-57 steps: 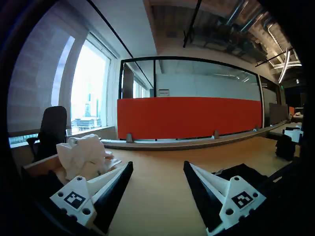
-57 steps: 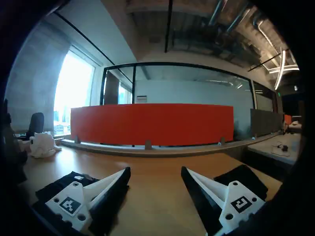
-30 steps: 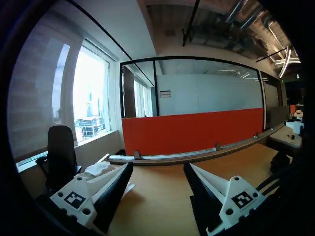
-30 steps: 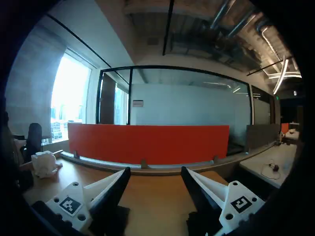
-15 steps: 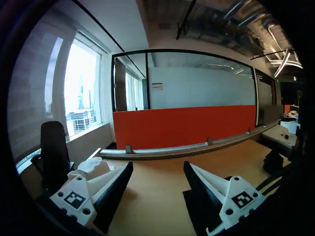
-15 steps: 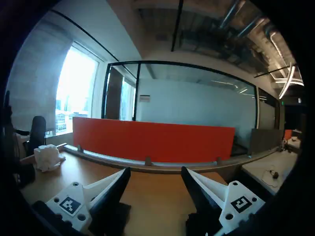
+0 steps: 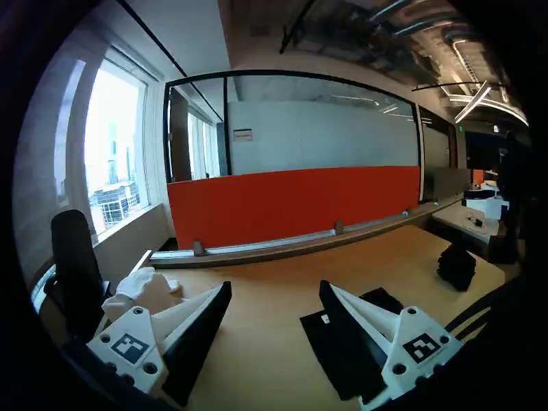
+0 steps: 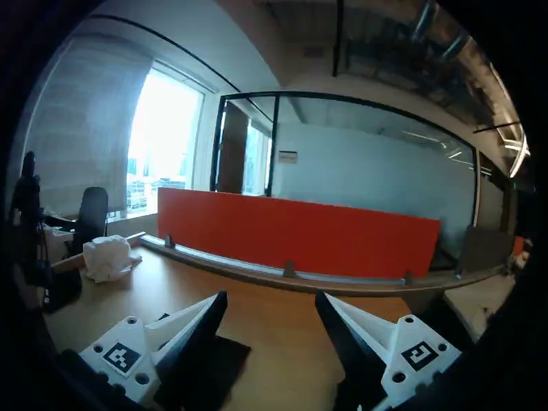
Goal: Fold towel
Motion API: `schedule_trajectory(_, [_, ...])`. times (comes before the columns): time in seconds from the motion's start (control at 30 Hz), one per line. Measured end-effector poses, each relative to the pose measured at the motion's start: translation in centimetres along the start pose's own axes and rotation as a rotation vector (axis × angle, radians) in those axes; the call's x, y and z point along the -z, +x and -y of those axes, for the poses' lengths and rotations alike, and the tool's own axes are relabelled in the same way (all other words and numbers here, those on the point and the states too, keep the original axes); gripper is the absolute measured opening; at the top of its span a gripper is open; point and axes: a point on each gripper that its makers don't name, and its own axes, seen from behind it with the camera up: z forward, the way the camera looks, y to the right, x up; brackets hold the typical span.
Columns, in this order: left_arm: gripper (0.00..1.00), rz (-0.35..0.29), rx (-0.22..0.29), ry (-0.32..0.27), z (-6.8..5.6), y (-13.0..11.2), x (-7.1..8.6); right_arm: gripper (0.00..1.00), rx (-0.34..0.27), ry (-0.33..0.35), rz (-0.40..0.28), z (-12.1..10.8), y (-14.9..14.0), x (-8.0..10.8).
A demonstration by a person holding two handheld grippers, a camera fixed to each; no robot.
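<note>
In the left gripper view the left claw (image 7: 274, 284) hangs low over the wooden desk (image 7: 267, 349), its two fingers (image 7: 137, 335) spread well apart and clamped on nothing. The black towel (image 7: 318, 335) lies flat on the desk, under and just inside the finger on the right of that view. That finger covers part of the cloth, and a corner of it shows beyond the fingertip. The gap between the fingers looks mostly onto bare wood.

In the right gripper view the right claw (image 8: 270, 294) is also parted and holds nothing. Here the black towel (image 8: 222, 366) lies flat beneath the finger on the left of the view, with one edge reaching out into the gap. Whether either claw touches the cloth I cannot tell.

By count:
- One flat black towel.
- One folded black pile (image 7: 457, 266), set well apart toward the far right of the desk in the left gripper view.
- One white crumpled cloth (image 7: 142, 286), heaped at the desk's left end (it appears again in the right gripper view (image 8: 106, 257), far left).
- One dark office chair (image 7: 72, 264) beside that heap, near the window.
- One long orange partition (image 7: 294, 204) along the far edge of the desk.
</note>
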Motion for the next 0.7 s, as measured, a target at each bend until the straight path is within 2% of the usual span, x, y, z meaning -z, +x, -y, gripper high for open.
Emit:
schedule_trajectory(0.37, [0.95, 0.082, -0.077, -0.119, -2.7, -2.2, -0.1, 1.00, 0.070, 0.136, 0.127, 2.9, -3.3, 0.4])
schedule_trajectory(0.53, [0.96, 0.113, -0.089, -0.167, -3.8, -3.2, 0.1, 1.00, 0.091, 0.193, 0.176, 4.2, -4.4, 0.7])
schedule_trajectory(0.7, [0.95, 0.136, -0.096, -0.198, -4.6, -4.2, 0.3, 1.00, 0.101, 0.215, 0.202, 4.6, -5.2, 0.8])
